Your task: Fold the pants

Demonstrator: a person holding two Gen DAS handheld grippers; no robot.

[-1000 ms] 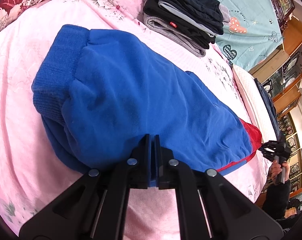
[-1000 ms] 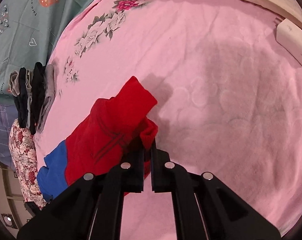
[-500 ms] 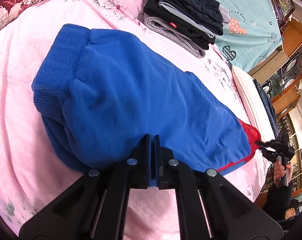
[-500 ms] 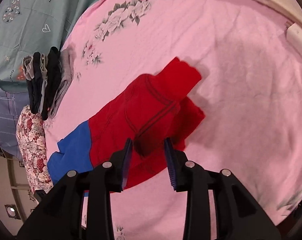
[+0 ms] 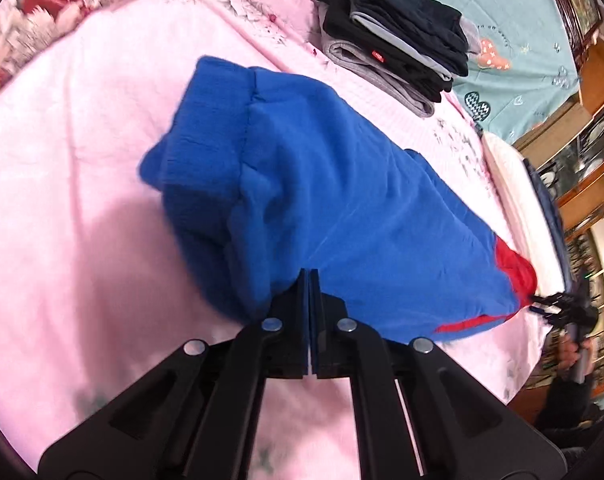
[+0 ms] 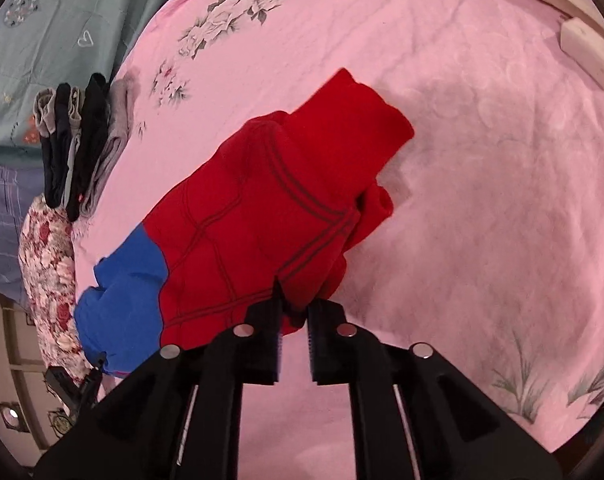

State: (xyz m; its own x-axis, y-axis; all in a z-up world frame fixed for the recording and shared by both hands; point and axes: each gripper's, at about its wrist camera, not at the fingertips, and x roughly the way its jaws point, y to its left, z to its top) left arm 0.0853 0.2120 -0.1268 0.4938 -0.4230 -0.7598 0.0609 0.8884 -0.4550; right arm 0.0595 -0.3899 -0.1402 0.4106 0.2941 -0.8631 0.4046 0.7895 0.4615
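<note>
The pants [image 5: 341, 184] lie along the pink bed, blue at the ribbed waistband end and red at the other. My left gripper [image 5: 309, 280] is shut on the blue fabric's near edge, which rises off the sheet at its tips. In the right wrist view the red end [image 6: 286, 208] lies folded over itself with its cuff doubled back. My right gripper [image 6: 294, 312] has its jaws opening; a fold of red cloth sits loosely between the tips, and the pads do not press on it. The right gripper [image 5: 557, 304] also shows at the pants' far end.
A stack of folded dark and grey clothes [image 5: 397, 40] sits at the far side of the pink sheet [image 5: 82, 160]. A white box [image 6: 589, 52] lies near the bed's edge. A floral quilt [image 6: 46, 272] and wooden cabinets [image 5: 589, 80] border the bed.
My right gripper's jaws parted and let go of the red cuff, then drew back from it. My left gripper, still shut, lifted the blue edge and shifted sideways.
</note>
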